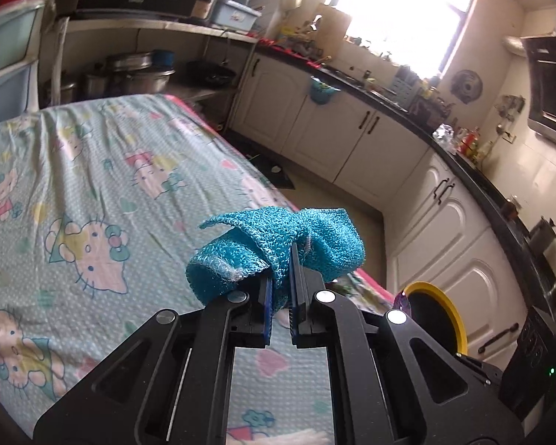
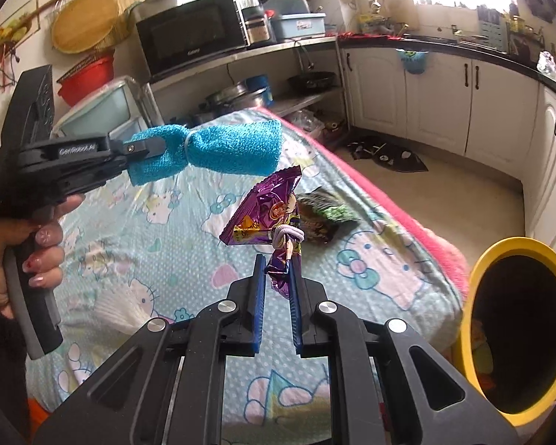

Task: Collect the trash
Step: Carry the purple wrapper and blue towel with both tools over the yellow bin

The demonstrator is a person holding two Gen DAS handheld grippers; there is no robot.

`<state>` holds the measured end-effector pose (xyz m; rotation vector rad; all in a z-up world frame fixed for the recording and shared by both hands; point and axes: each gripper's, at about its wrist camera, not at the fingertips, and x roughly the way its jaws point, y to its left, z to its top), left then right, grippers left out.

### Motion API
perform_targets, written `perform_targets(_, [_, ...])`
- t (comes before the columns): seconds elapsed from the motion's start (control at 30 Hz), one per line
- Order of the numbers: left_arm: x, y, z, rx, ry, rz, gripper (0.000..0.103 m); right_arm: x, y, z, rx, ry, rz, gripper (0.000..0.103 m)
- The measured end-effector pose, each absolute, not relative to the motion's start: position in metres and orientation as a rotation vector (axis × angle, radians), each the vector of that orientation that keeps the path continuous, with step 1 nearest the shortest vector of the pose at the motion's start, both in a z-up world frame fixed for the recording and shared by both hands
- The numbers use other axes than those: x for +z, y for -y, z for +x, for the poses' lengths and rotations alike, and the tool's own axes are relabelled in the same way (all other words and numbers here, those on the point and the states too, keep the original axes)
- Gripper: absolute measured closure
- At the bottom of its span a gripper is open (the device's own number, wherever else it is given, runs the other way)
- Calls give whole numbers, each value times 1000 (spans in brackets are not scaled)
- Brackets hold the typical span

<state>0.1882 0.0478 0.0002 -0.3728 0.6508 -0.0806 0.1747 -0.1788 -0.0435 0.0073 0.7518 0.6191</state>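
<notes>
My left gripper (image 1: pixel 281 278) clamps a turquoise knitted cloth (image 1: pixel 278 248) above the cartoon-print tablecloth (image 1: pixel 92 170). My right gripper (image 2: pixel 278 278) pinches a purple snack wrapper (image 2: pixel 267 207) tied with a white band. A green wrapper (image 2: pixel 326 218) lies just beyond it; the yellow-rimmed bin (image 2: pixel 478 278) stands to its right.

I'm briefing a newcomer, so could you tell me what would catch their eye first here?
The left claw shut on a bright blue knitted cloth, raised above the cartoon-cat bedsheet. Beside it, the right claw pinches a purple snack wrapper, with the yellow-rimmed bin at lower right.
</notes>
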Motion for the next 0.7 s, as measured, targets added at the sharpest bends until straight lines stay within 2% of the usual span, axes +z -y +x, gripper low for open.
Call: perform_targets(0.7, [30,34,180,-234,-590,-280,100,-17,262,159,466,-661,99,91])
